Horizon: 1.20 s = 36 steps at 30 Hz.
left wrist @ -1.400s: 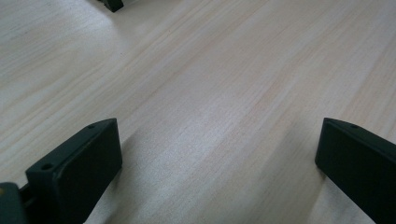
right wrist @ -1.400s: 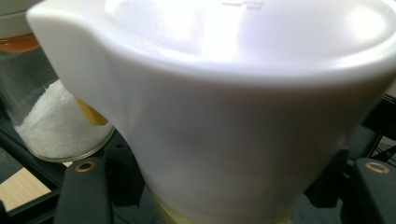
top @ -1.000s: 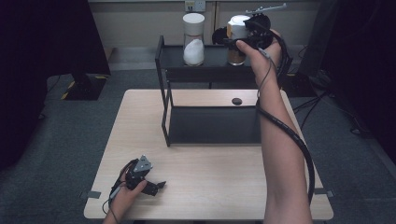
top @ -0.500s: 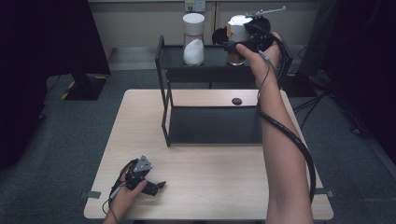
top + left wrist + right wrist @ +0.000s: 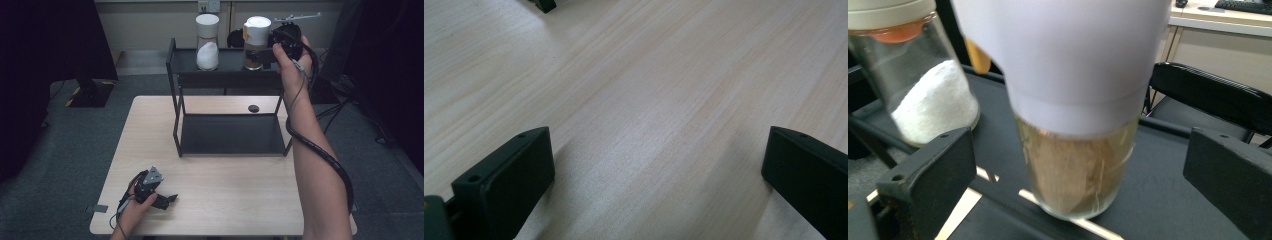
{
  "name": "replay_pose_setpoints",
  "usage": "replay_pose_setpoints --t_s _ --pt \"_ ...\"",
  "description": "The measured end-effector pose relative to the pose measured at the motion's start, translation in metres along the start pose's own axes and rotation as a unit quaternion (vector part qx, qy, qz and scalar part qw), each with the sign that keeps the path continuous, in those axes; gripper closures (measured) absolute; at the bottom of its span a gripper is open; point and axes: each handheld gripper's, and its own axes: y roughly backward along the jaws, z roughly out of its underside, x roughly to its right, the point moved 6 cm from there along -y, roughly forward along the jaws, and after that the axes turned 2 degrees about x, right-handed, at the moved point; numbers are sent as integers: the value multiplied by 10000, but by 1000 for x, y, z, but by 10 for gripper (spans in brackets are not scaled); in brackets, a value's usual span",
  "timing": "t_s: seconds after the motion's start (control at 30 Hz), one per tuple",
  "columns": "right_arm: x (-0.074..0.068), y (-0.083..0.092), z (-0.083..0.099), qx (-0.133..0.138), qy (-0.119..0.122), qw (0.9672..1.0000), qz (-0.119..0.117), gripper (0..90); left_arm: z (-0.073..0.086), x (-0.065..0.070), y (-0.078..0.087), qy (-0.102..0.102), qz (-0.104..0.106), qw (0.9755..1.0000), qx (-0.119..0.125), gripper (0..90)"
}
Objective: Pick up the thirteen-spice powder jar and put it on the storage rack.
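— On the top shelf of the black rack [image 5: 225, 80], far side, what stands there?

— Two jars: one with brown contents [image 5: 256, 42] and a white lid, and left of it a jar of white powder [image 5: 207, 42].

— And the right hand-held gripper [image 5: 1080, 170]?

— Its jaws have just been opening; they stand wide apart on either side of the brown jar, pads clear of the glass.

— The left hand-held gripper [image 5: 159, 196]?

— Resting on the tabletop [image 5: 230, 205] at the near left, jaws apart, nothing between them.
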Motion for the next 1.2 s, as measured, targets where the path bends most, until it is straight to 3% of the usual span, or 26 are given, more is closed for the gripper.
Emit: replay_pose_setpoints --t_s 0.47,1.2 --pt "-8 15 16 27 141 9998 -110 0 0 0 0 2 -4 10000 13 0" --pt "-29 30 62 109 316 9973 -660 0 0 0 0 1 -3 10000 12 0"
